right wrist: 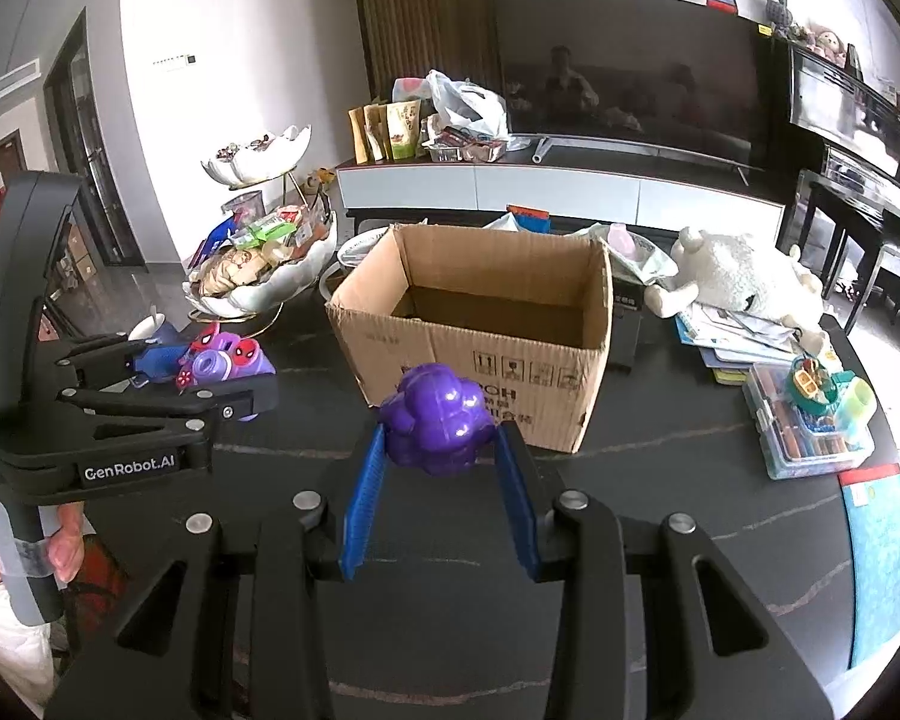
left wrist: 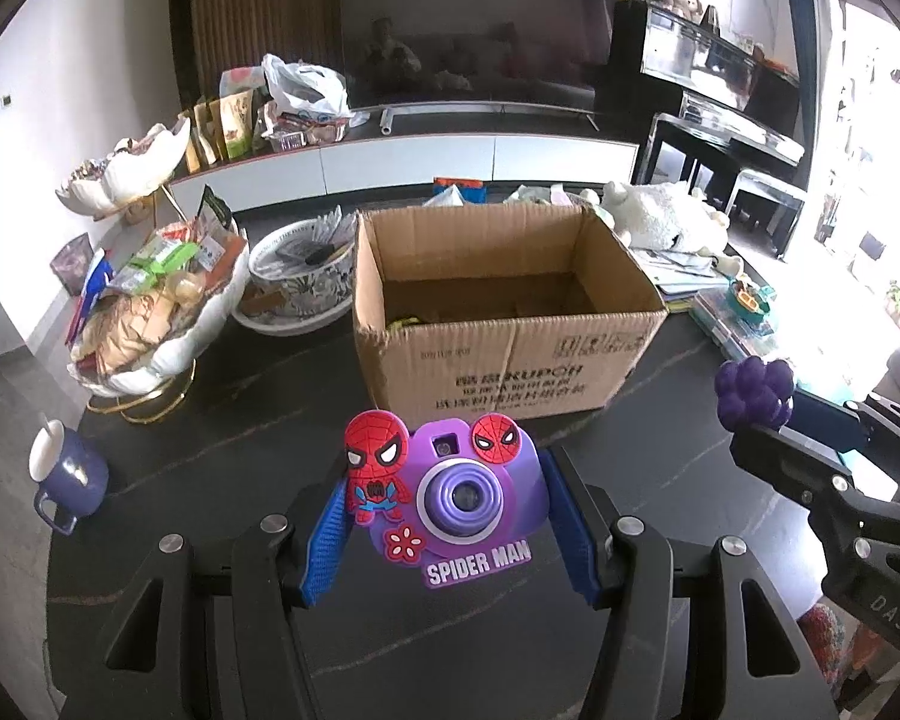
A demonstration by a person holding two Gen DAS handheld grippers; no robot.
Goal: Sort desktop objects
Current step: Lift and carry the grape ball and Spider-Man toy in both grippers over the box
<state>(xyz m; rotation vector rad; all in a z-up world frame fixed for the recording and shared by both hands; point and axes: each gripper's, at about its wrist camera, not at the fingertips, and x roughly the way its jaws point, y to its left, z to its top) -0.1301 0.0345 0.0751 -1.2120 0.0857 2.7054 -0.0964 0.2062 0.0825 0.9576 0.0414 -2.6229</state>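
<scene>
Here: left gripper [left wrist: 450, 516] clamped on purple toy camera [left wrist: 459, 495], right gripper [right wrist: 441, 468] clamped on purple grape toy [right wrist: 435, 432]; both lifted off dark table [left wrist: 240, 420], near open cardboard box [left wrist: 498, 306].

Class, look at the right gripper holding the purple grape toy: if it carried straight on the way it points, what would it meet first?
Probably the near wall of the cardboard box; the right gripper and grape toy point at it, though depth is uncertain.

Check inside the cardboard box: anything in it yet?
Cardboard box is open. The left wrist view shows bare brown floor plus something small and yellow-green at the near left corner. The near wall hides the rest of the floor.
</scene>
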